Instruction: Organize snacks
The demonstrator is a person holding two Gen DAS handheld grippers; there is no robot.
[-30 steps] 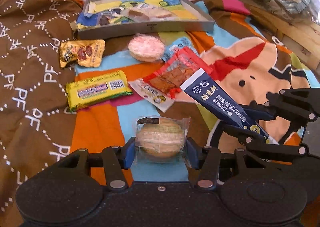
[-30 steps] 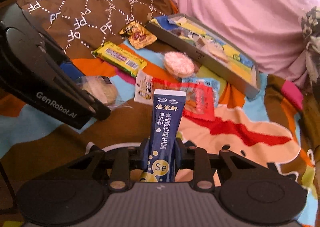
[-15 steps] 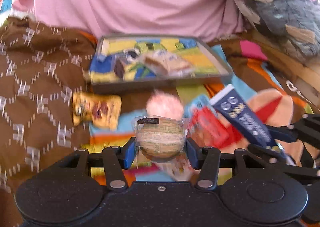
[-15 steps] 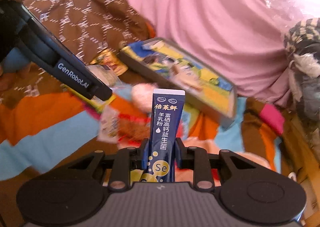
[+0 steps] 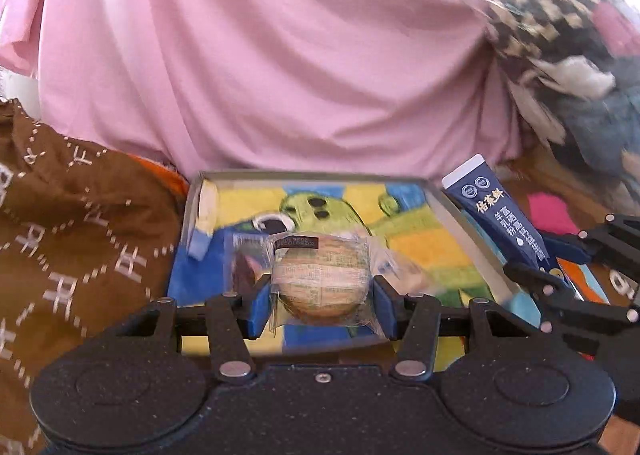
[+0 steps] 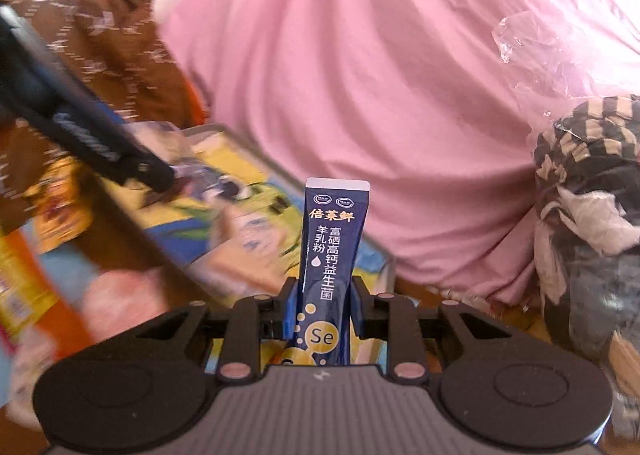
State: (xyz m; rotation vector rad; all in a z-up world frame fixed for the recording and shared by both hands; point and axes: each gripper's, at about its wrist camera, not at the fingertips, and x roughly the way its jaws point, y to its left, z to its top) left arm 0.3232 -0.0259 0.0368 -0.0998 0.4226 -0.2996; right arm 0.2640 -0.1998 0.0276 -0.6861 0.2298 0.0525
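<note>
Both wrist views face the pink cloth (image 5: 280, 55), close over the shared tray (image 5: 320, 175).

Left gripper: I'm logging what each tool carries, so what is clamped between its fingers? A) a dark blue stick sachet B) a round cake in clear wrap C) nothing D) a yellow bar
B: the left gripper is shut on the round wrapped cake, over the tray.
</note>
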